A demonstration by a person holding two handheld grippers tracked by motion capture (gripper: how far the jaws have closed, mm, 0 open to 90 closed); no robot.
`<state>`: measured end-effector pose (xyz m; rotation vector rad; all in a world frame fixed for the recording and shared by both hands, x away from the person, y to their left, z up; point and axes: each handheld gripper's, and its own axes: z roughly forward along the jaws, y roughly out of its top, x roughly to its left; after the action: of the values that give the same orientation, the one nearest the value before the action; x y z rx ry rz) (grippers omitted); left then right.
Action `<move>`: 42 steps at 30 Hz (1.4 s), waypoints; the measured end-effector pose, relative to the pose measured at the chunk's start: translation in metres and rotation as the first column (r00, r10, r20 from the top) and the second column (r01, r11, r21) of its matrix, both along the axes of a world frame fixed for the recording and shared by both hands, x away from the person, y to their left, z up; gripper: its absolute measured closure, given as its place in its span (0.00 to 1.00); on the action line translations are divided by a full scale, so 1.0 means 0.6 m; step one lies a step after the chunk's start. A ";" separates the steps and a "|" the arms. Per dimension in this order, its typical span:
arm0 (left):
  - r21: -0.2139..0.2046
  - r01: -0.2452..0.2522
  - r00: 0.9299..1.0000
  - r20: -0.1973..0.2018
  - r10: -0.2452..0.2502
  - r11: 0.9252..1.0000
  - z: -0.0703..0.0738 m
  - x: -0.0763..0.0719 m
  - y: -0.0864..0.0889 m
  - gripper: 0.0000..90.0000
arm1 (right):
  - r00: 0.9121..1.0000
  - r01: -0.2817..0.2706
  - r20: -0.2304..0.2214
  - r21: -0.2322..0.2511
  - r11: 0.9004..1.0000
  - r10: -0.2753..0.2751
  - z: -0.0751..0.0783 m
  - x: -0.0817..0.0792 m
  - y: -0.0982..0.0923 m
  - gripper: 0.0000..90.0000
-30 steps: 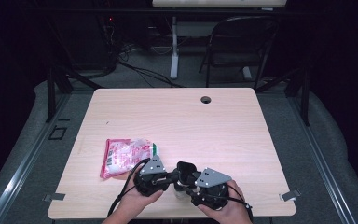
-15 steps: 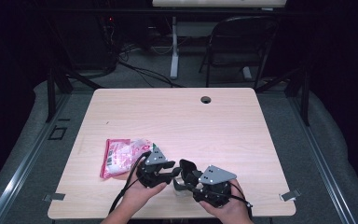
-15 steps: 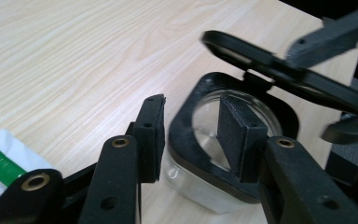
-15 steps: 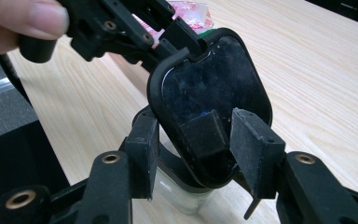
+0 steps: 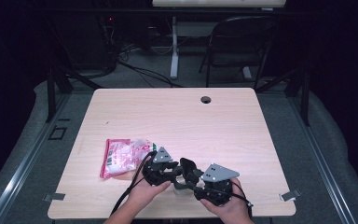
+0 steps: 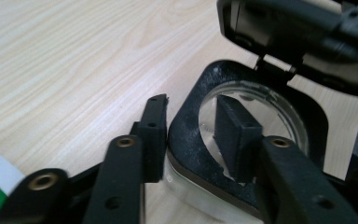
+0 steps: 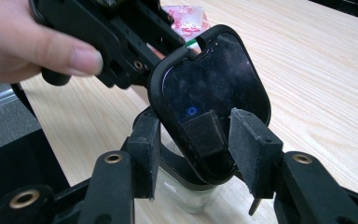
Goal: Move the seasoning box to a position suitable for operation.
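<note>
Lower centre: left gripper point(image 6: 193, 135) straddles the glass jar point(image 6: 256, 112) rim, jaws apart, closing; right gripper point(image 7: 198, 149) clamps its body, hinged lid point(image 7: 209, 93) upright.

The high view looks forward and down from above the person's edge of the table point(image 5: 242, 121), taking in the whole top and the floor beyond at 12 o'clock. Each gripper view rides low and very close, looking along its own jaws. All three share the glass container point(image 5: 181, 187) point(image 6: 256, 105) point(image 7: 186, 196), at 6 o'clock in the high view.
</note>
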<state>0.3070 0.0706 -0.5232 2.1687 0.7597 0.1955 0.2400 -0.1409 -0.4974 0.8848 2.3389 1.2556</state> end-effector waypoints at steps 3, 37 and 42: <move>-0.013 -0.004 1.000 -0.003 0.003 1.000 -0.001 0.001 0.001 0.76 | 1.000 -0.003 -0.003 0.011 1.000 0.004 0.000 0.001 -0.003 0.62; -0.001 0.008 1.000 0.018 -0.008 1.000 -0.002 0.003 -0.002 0.77 | 0.994 0.095 -0.072 0.198 0.976 -0.082 0.003 -0.004 -0.101 0.71; -0.002 0.013 1.000 0.016 -0.013 1.000 -0.002 0.004 -0.001 0.77 | 0.994 0.098 -0.065 0.191 0.977 -0.087 0.003 -0.006 -0.100 0.71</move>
<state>0.3093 0.0699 -0.5242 2.1670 0.7367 0.2054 0.2365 -0.2008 -0.4955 1.0910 2.2162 1.4552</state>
